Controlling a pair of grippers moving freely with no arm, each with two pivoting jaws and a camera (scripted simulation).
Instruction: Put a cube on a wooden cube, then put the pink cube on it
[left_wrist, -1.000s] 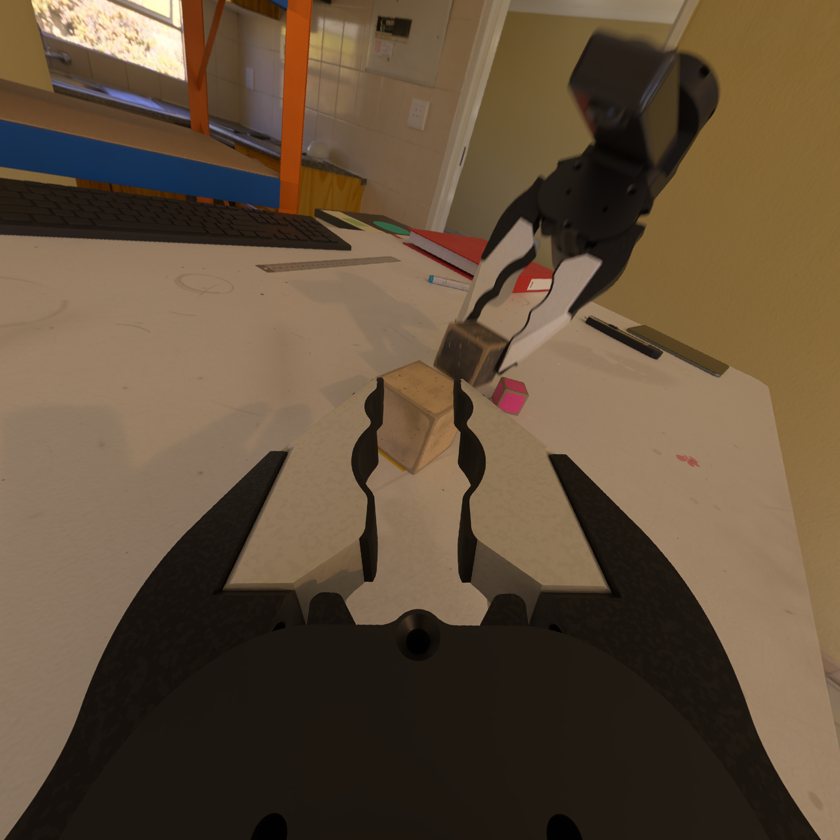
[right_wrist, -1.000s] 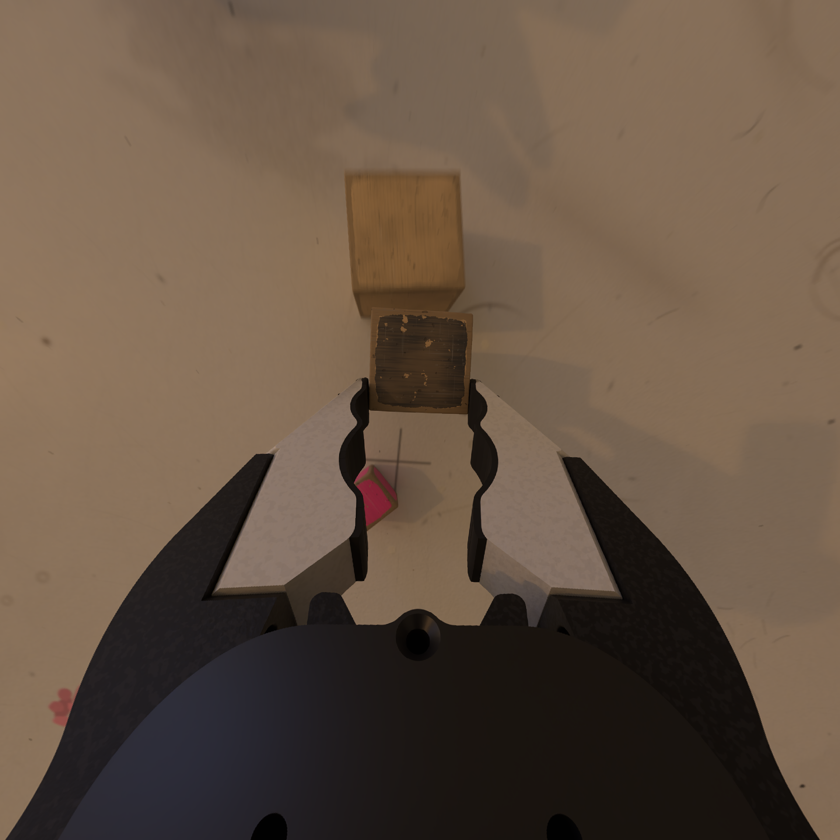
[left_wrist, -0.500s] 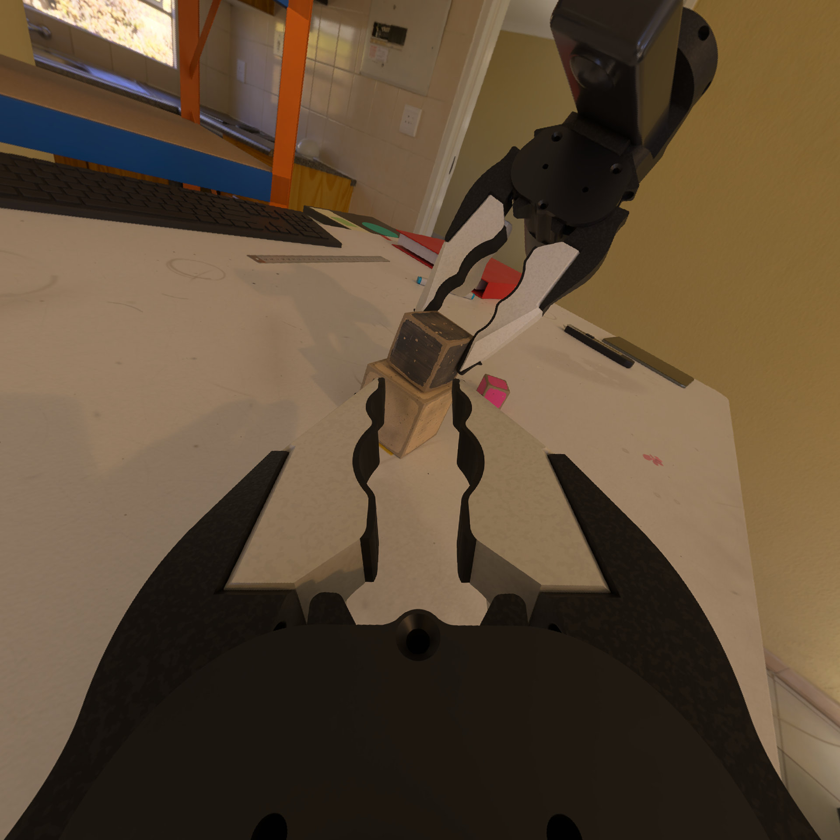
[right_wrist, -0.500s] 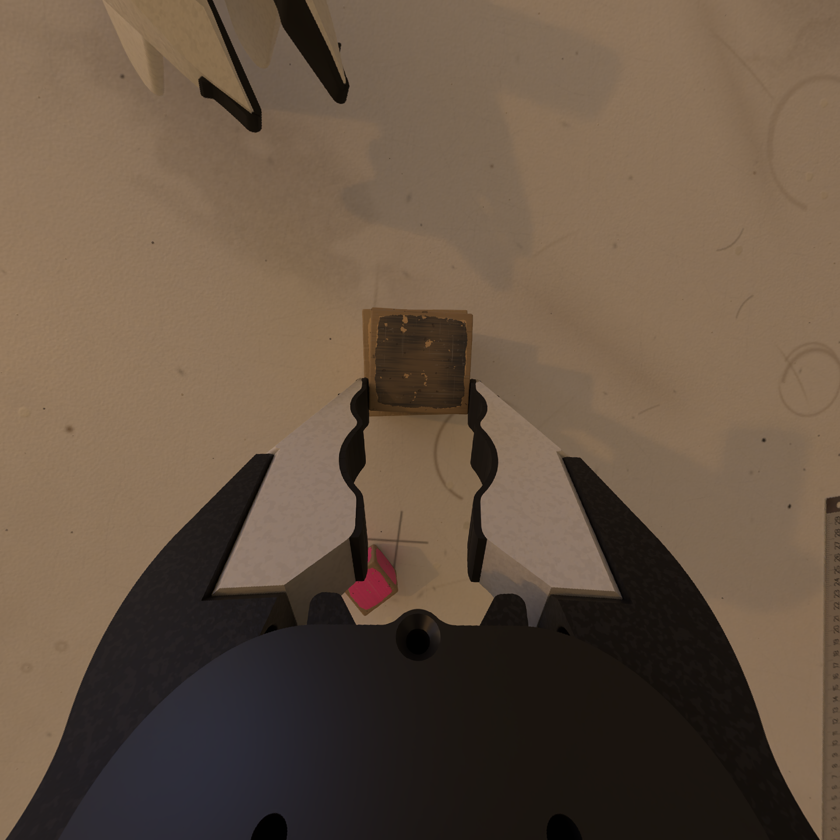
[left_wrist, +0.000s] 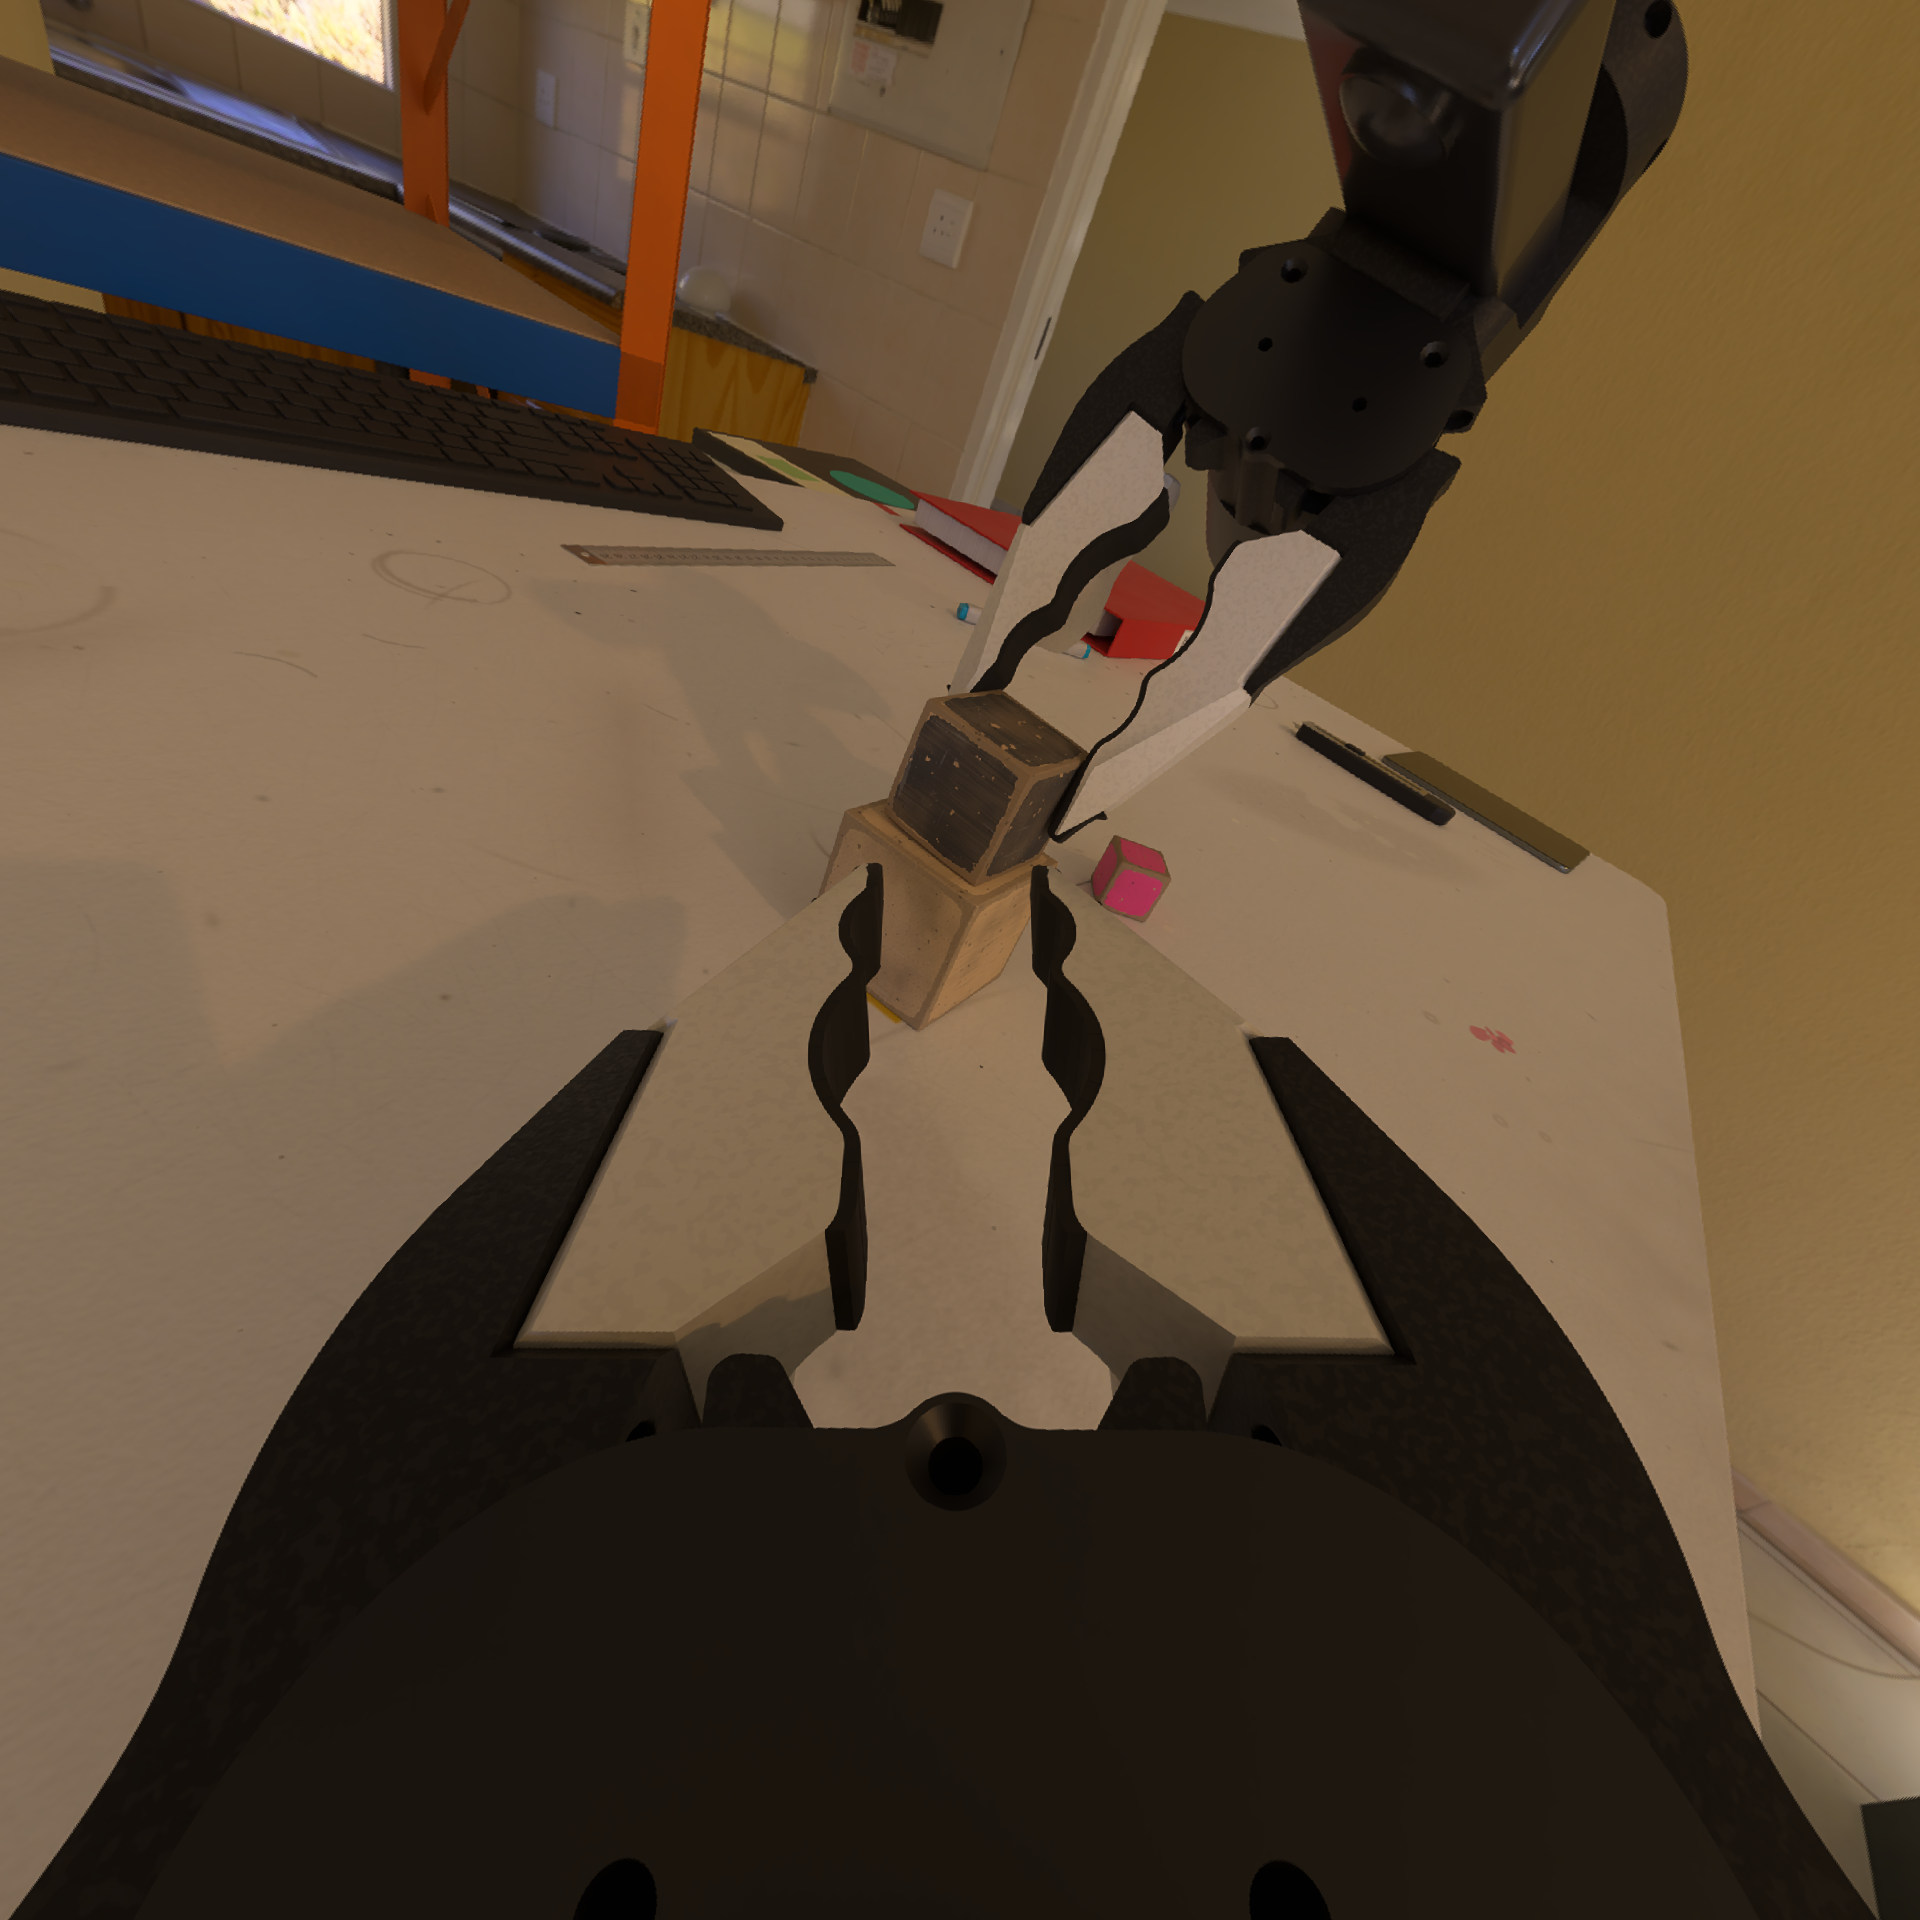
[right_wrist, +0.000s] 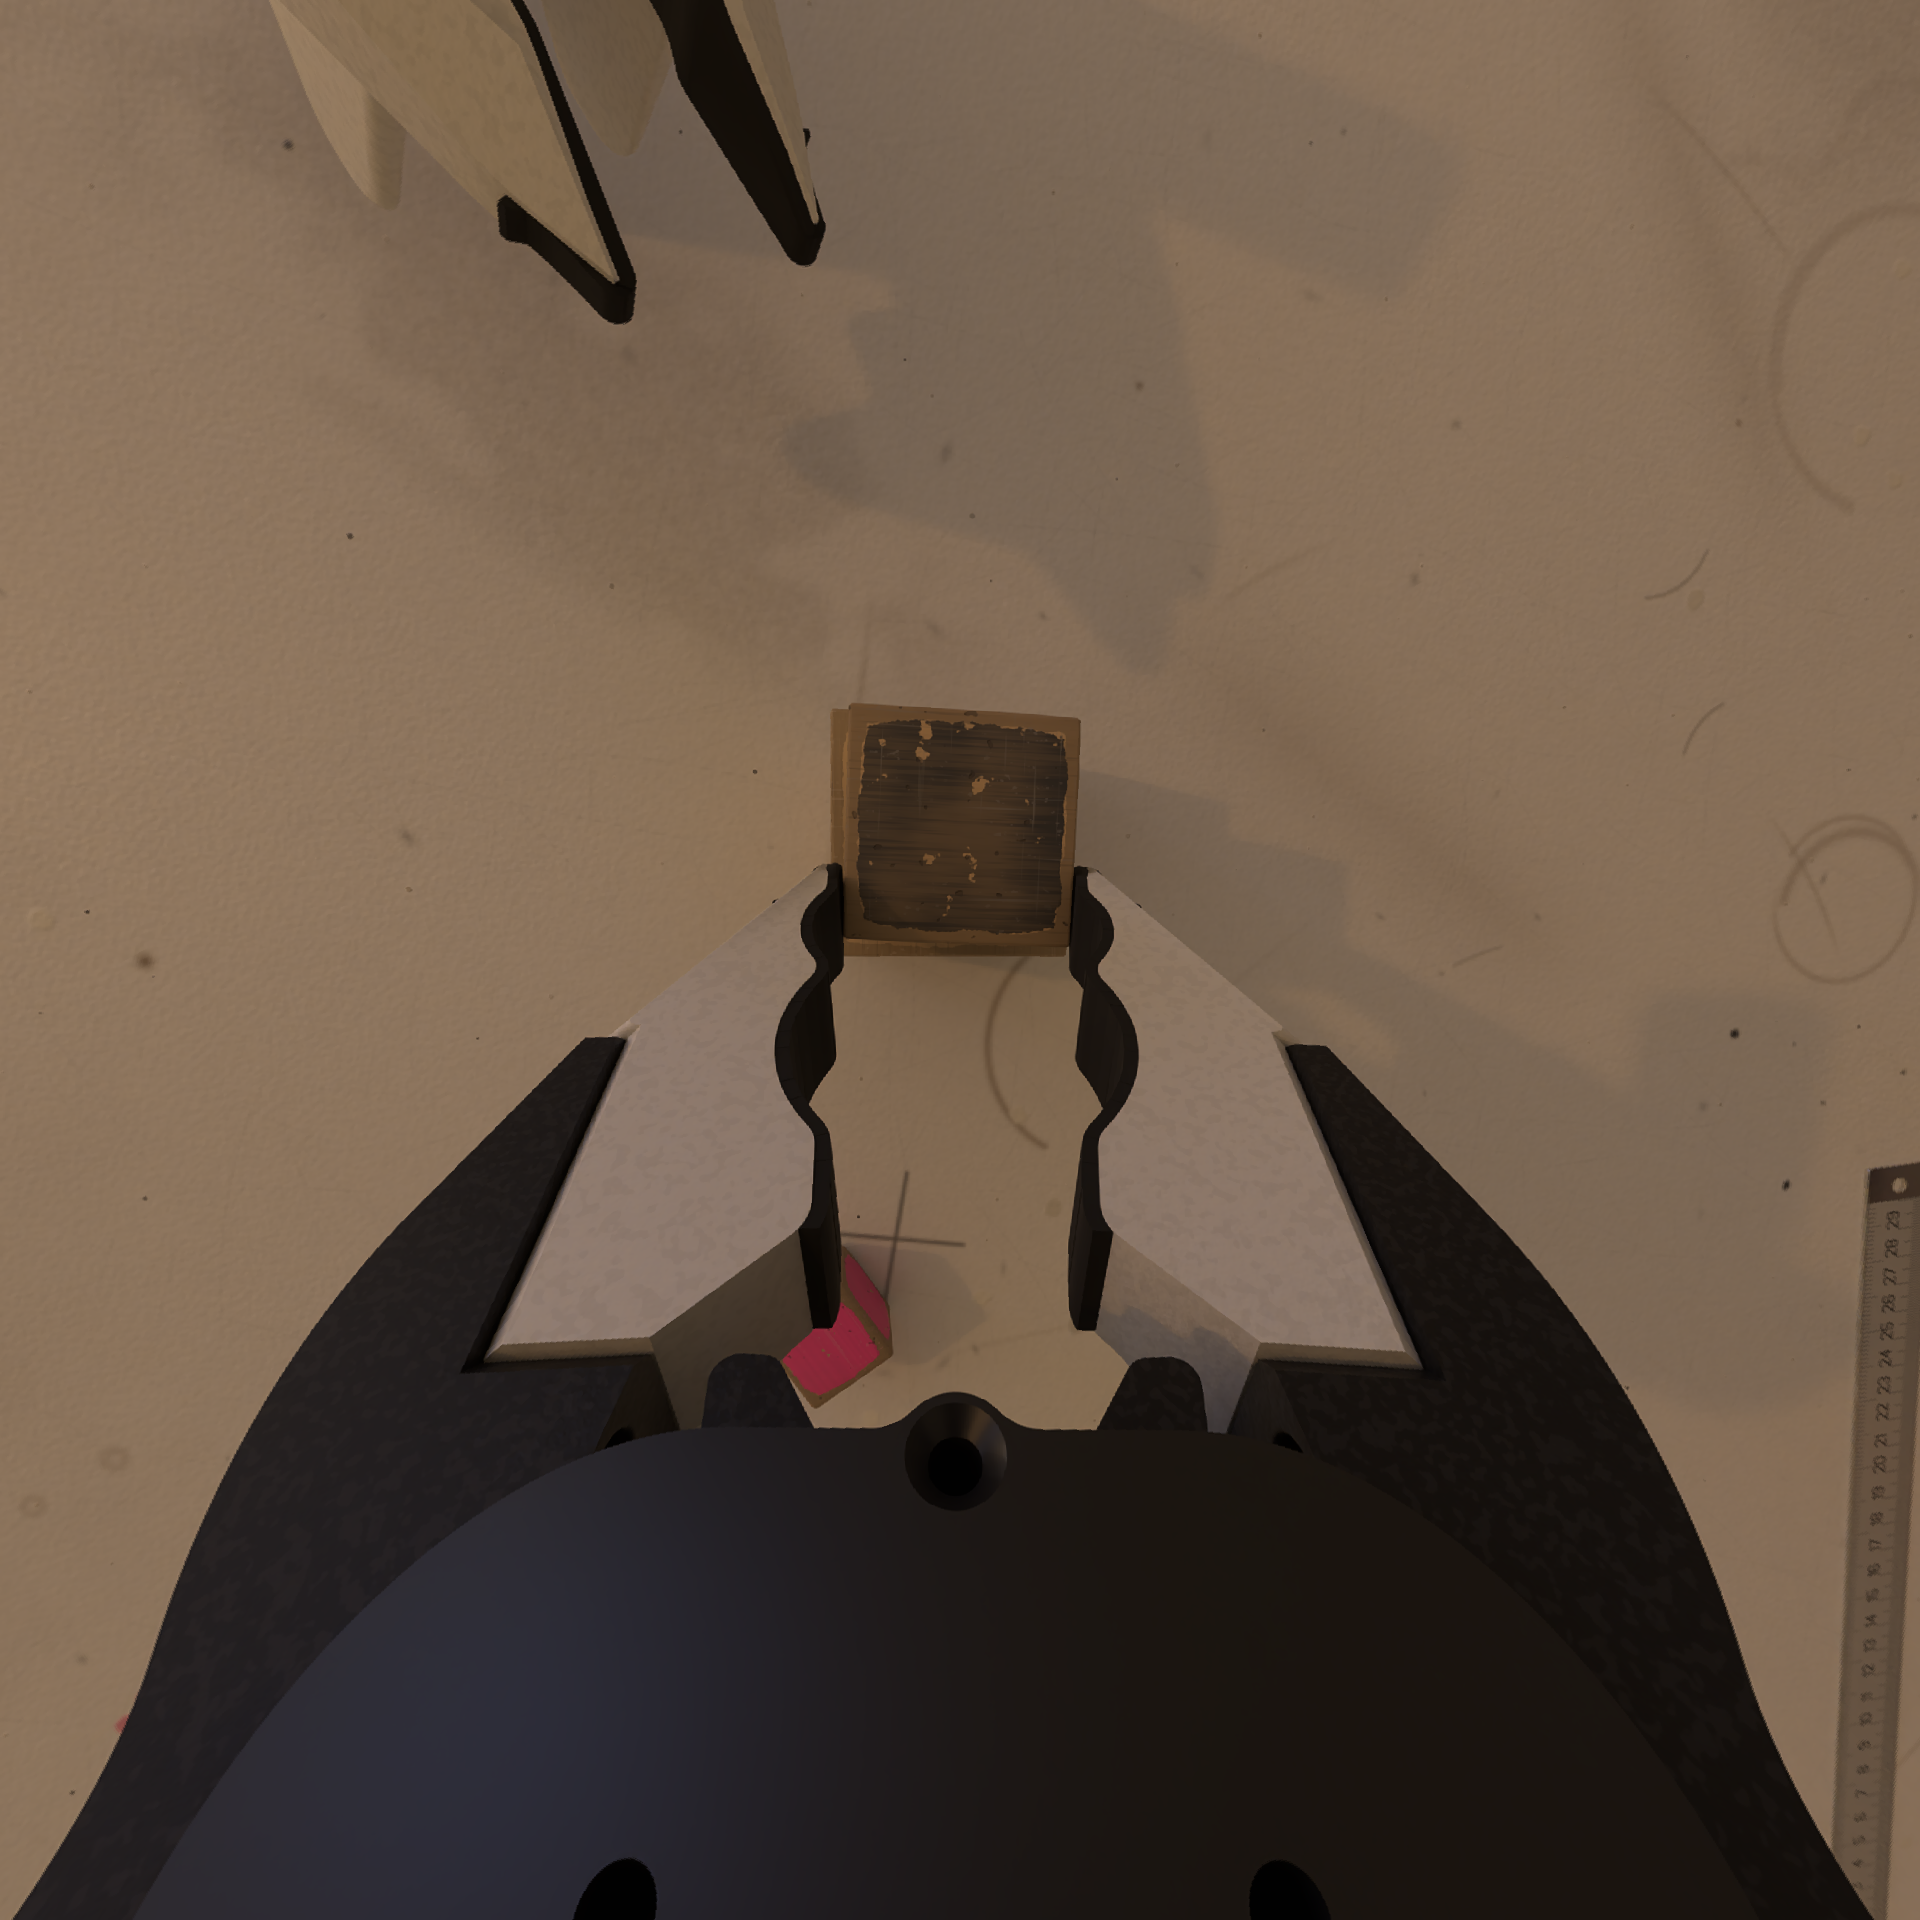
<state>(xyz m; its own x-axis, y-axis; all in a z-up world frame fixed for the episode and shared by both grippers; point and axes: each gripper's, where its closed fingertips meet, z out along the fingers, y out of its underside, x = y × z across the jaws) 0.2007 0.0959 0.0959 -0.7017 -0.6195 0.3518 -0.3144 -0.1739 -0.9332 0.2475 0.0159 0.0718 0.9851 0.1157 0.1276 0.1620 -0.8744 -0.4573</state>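
A dark worn cube (left_wrist: 977, 790) sits on top of a pale wooden cube (left_wrist: 945, 945) on the white table. My right gripper (left_wrist: 1016, 761) comes down from above and is shut on the dark cube, one finger on each side. In the right wrist view the gripper (right_wrist: 956, 873) clasps the dark cube (right_wrist: 961, 826), and only a thin edge of the wooden cube (right_wrist: 956, 943) shows below it. The small pink cube (left_wrist: 1130, 881) lies on the table just right of the stack, under my right gripper (right_wrist: 842, 1351). My left gripper (left_wrist: 951, 883) is open and empty, short of the stack (right_wrist: 715, 278).
A black keyboard (left_wrist: 364, 416) and a steel ruler (left_wrist: 727, 558) lie at the far left. Red books (left_wrist: 1143, 613) and a marker (left_wrist: 971, 613) lie behind the stack. A black pen (left_wrist: 1371, 774) and a dark flat slab (left_wrist: 1486, 810) lie near the table's right edge.
My right gripper carried the dark cube from beside the wooden cube to directly over it and set it on top. My left gripper drew back a little.
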